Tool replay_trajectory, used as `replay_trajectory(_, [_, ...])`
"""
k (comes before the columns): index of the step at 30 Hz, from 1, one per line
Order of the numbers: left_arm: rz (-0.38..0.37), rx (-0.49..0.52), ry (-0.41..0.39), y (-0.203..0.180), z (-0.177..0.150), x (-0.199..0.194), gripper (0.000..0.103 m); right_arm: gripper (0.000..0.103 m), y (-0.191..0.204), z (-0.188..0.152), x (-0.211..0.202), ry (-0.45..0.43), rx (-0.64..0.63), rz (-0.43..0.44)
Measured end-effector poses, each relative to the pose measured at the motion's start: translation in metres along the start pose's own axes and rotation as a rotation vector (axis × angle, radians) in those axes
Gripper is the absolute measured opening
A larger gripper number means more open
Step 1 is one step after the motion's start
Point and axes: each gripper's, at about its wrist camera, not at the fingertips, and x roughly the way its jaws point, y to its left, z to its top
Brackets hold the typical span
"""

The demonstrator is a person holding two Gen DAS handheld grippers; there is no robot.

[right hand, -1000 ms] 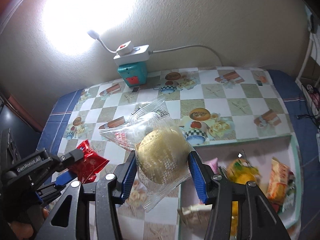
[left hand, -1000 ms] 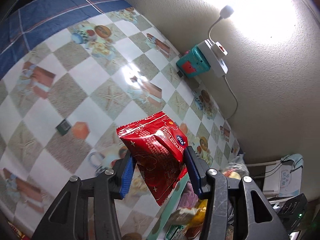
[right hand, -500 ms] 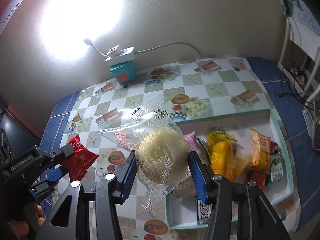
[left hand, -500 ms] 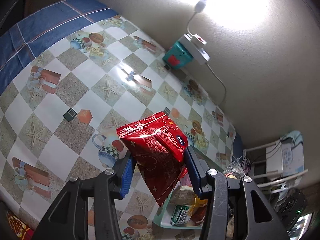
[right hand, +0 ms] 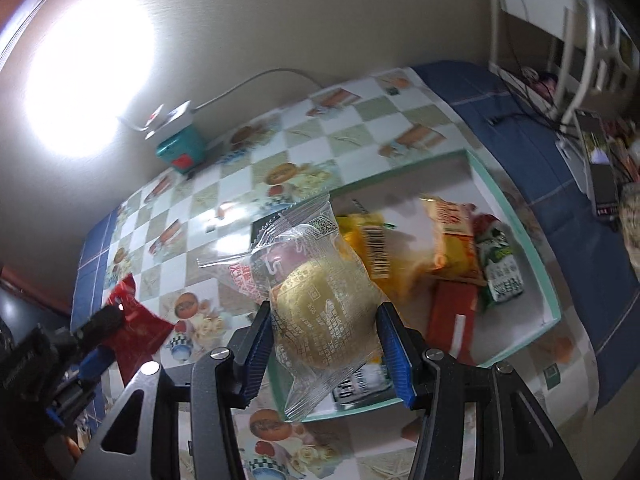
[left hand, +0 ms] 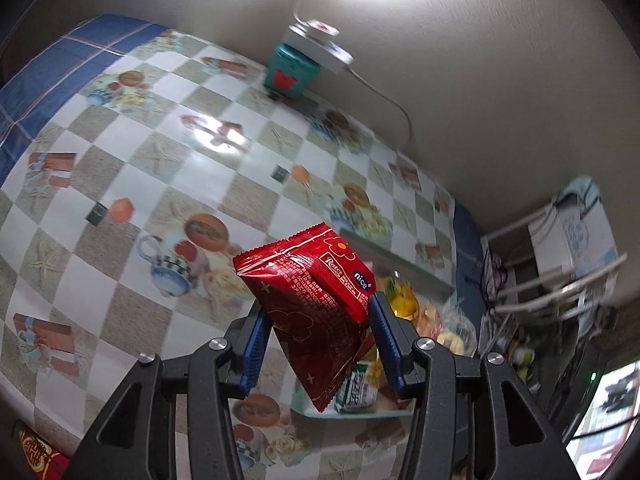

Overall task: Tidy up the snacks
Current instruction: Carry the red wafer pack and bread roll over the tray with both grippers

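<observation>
We hold the left gripper (left hand: 316, 340) closed on a red snack packet (left hand: 312, 304), both blue pads pressing its sides. The packet's upper end juts past the fingertips toward 11 o'clock and its lower corner hangs down between the fingers at 6 o'clock, all of it raised above the checkered tablecloth (left hand: 120, 184).

Our right gripper (right hand: 324, 344) is clamped on a clear-wrapped round pastry (right hand: 324, 320), the yellow cake sitting squarely between the pads, the crimped wrapper end fanning out toward 11 o'clock. Behind it, from 1 to 4 o'clock, lies the green-rimmed tray (right hand: 516, 216) holding yellow, orange, red and green snack packs. At 8 o'clock in this view the left gripper (right hand: 96, 340) shows with its red packet.
</observation>
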Motion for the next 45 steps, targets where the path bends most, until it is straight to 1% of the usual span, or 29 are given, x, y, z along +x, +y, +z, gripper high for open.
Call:
replay_trajectory(4, [-0.013,0.041,0.071,-0.015,-0.011,0.017,0.051,0.054,-0.02,0.004,0.005,0.008,0.05,-0.012])
replay_trajectory(9, [0.022,0.123,0.112,-0.036,-0.024,0.033,0.051,0.054,-0.04,0.007,0.005,0.011,0.115,-0.03])
replay_trajectory(12, [0.034,0.169,0.144,-0.047,-0.033,0.043,0.051,0.055,-0.049,0.009,0.007,0.013,0.128,-0.085])
replay_trajectory(14, [0.046,0.193,0.164,-0.052,-0.037,0.05,0.051,0.055,-0.057,0.009,0.015,0.038,0.147,-0.112])
replay_trajectory(17, [0.074,0.23,0.199,-0.058,-0.045,0.064,0.051,0.055,-0.068,0.006,0.032,0.096,0.182,-0.123])
replay_trajectory(20, [0.098,0.255,0.229,-0.061,-0.051,0.075,0.051,0.055,-0.073,0.003,0.041,0.123,0.197,-0.136])
replay_trajectory(26, [0.131,0.275,0.276,-0.06,-0.06,0.094,0.051,0.055,-0.076,0.0,0.05,0.153,0.212,-0.13])
replay_trajectory(29, [0.142,0.28,0.29,-0.059,-0.062,0.1,0.051,0.055,-0.074,0.0,0.051,0.155,0.212,-0.132])
replay_trajectory(37, [0.147,0.293,0.3,-0.059,-0.064,0.106,0.052,0.056,-0.07,0.0,0.055,0.166,0.202,-0.139])
replay_trajectory(41, [0.152,0.272,0.318,-0.056,-0.063,0.11,0.06,0.059,-0.071,0.0,0.055,0.176,0.209,-0.151])
replay_trajectory(45, [0.16,0.272,0.325,-0.056,-0.063,0.111,0.064,0.062,-0.072,0.0,0.057,0.194,0.216,-0.16])
